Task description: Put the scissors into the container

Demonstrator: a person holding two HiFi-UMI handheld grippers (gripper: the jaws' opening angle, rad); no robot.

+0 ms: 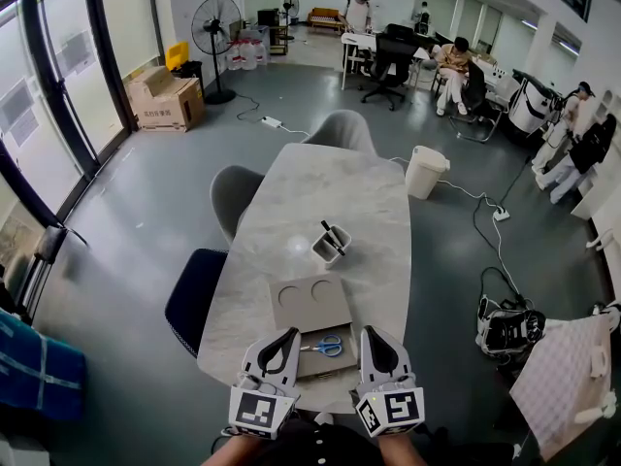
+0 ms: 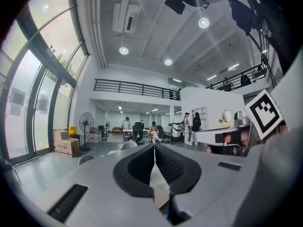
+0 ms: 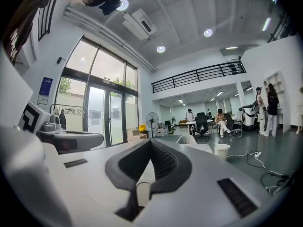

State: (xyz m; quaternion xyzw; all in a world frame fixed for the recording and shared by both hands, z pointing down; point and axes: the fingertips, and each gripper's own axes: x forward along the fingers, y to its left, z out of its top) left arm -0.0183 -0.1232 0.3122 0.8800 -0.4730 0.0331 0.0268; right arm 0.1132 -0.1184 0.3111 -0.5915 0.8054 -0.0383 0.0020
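Note:
The scissors (image 1: 325, 346), blue-handled, lie on a flat brown cardboard sheet (image 1: 310, 304) at the near end of the marble table (image 1: 330, 192). The container (image 1: 331, 245), a small white cup with a dark object standing in it, sits on the table just beyond the cardboard. My left gripper (image 1: 288, 336) is held level just left of the scissors, and my right gripper (image 1: 370, 336) just right of them. Both are shut with nothing between their pads, as the left gripper view (image 2: 154, 149) and the right gripper view (image 3: 150, 143) show.
Two chairs (image 1: 236, 194) (image 1: 194, 299) stand along the table's left side and one (image 1: 340, 129) at its far end. A white bin (image 1: 424, 171) and cables lie on the floor to the right, with a bag (image 1: 506, 328) nearer. People sit at desks far back.

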